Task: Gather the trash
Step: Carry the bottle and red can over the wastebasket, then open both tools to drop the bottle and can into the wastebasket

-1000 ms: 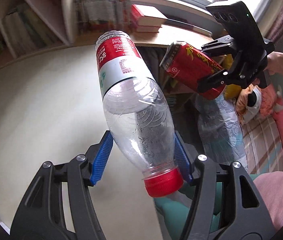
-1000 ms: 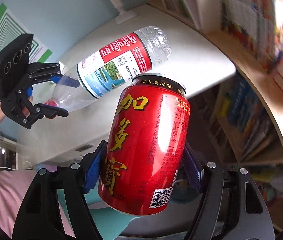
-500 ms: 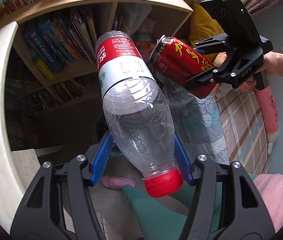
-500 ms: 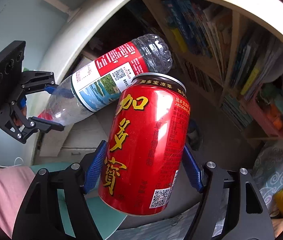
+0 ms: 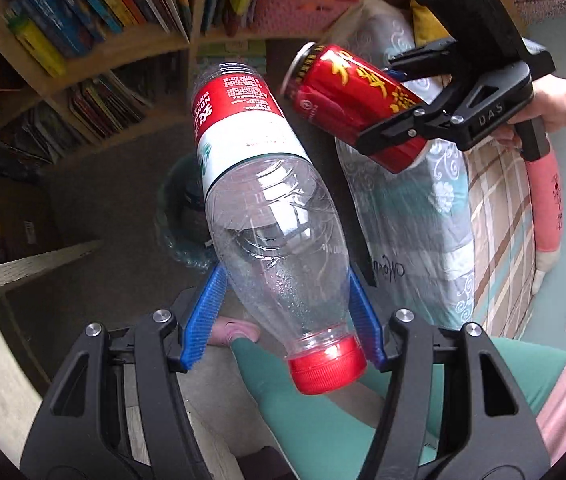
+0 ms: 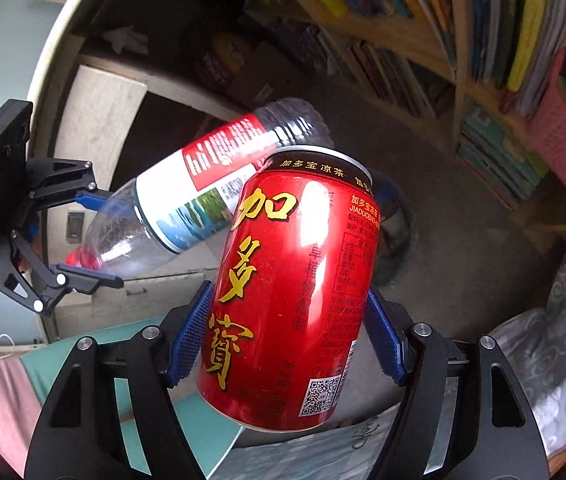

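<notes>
My left gripper (image 5: 283,312) is shut on an empty clear plastic bottle (image 5: 271,208) with a red cap and a red and white label, cap end toward me. My right gripper (image 6: 289,340) is shut on a red drink can (image 6: 295,292) with yellow characters. In the left wrist view the can (image 5: 355,108) and the right gripper (image 5: 415,100) hang at the upper right, just beside the bottle's base. In the right wrist view the bottle (image 6: 187,200) and the left gripper (image 6: 91,240) are at the left. A dark green bin (image 5: 179,216) stands on the floor below, partly hidden behind the bottle.
Wooden bookshelves (image 5: 95,32) full of books run behind the bin. A bed with patterned bedding (image 5: 435,208) lies to the right. The desk edge (image 6: 63,80) is at the left. My teal-clad leg (image 5: 303,420) is below the grippers, on a dark floor (image 6: 463,248).
Both grippers have swung down from above the desk toward the floor with their loads. The bookshelves and the bin have come into view; the can and the bottle stay close together.
</notes>
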